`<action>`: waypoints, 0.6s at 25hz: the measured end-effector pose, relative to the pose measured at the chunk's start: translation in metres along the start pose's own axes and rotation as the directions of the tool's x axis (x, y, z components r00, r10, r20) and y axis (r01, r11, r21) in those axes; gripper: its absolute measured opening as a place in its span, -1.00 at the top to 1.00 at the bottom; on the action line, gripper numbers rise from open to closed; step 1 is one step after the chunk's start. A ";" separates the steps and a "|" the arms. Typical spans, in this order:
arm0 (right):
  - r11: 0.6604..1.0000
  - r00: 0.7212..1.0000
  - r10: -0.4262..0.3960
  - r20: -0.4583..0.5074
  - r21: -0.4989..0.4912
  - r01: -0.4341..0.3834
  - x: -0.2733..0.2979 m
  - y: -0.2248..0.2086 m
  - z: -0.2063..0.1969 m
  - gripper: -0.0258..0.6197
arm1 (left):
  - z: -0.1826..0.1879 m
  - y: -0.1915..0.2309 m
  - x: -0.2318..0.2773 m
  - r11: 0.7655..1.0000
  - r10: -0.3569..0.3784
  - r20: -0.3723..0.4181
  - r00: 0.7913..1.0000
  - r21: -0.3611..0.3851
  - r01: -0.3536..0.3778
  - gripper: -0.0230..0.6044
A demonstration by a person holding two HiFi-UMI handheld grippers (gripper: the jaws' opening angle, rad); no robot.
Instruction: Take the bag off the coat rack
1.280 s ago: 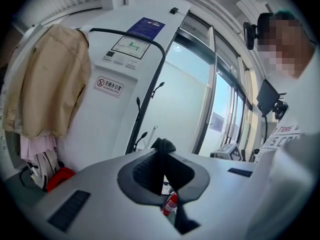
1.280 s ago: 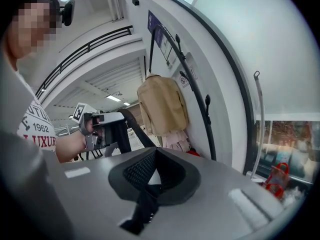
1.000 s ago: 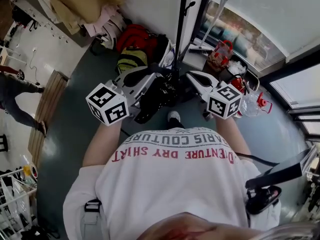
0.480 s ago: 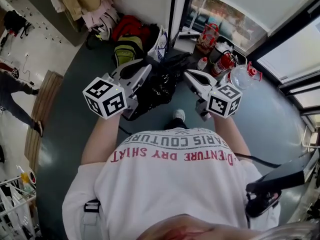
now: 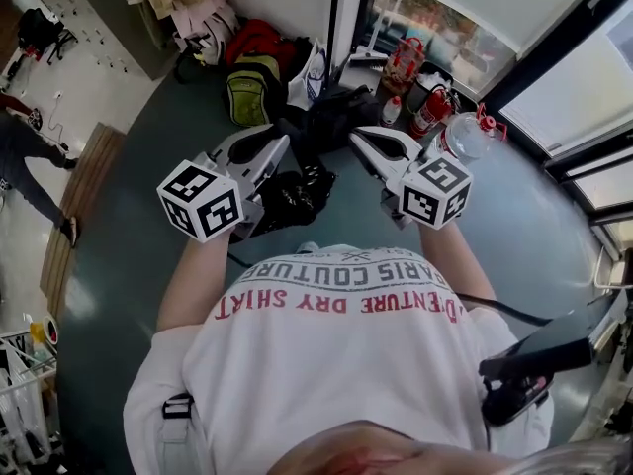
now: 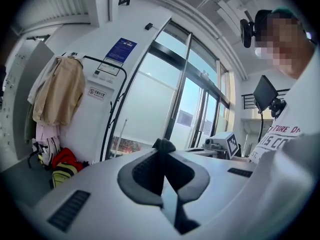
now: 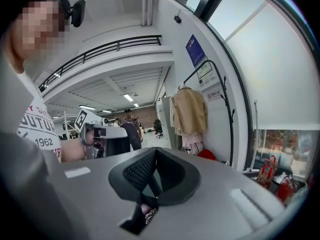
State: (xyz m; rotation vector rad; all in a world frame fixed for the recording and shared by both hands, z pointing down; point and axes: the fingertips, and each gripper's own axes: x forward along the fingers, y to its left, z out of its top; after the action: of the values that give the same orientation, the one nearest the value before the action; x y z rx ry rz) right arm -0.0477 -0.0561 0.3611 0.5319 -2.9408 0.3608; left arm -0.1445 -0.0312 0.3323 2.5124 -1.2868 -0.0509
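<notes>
The black bag hangs between my two grippers, above the grey floor and in front of the person's chest. My left gripper is shut, and a dark bit of the bag's strap pokes out at its tip. My right gripper is shut too, its tip against the bag's black upper part. The black coat rack stands apart by the white wall, with a beige coat still hanging on it. In the right gripper view the coat rack and the coat show beyond the closed jaws.
A red backpack and a yellow-green one lie at the rack's foot beside a white bag. Red fire extinguishers and a clear water jug stand by the glass wall. Another person walks at far left.
Both grippers have drawn back from the rack's pole with the bag between them. The rack's foot and the backpacks now lie farther off, higher in the head view.
</notes>
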 end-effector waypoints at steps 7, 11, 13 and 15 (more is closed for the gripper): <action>1.000 0.999 0.000 -0.039 -0.003 0.000 -0.102 0.079 -0.046 0.92 | -0.048 -0.107 -0.047 0.998 0.064 0.014 0.998 -0.024 -0.064 0.90; 0.999 0.999 -0.006 -0.050 -0.041 0.004 -0.157 0.119 -0.054 0.92 | -0.045 -0.161 -0.073 0.996 0.087 0.064 0.994 -0.018 -0.086 0.90; 0.999 0.999 -0.016 -0.042 -0.040 0.015 -0.179 0.131 -0.055 0.92 | -0.042 -0.187 -0.078 0.996 0.085 0.076 0.994 -0.007 -0.084 0.90; 0.999 1.000 -0.016 -0.025 -0.032 0.015 -0.197 0.143 -0.055 0.92 | -0.044 -0.212 -0.080 0.998 0.068 0.069 0.995 0.003 -0.068 0.90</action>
State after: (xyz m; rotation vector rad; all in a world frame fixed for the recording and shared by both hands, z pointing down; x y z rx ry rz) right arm 0.0884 0.1525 0.3510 0.5415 -2.9118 0.3166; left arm -0.0177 0.1600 0.3026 2.4892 -1.4002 -0.1203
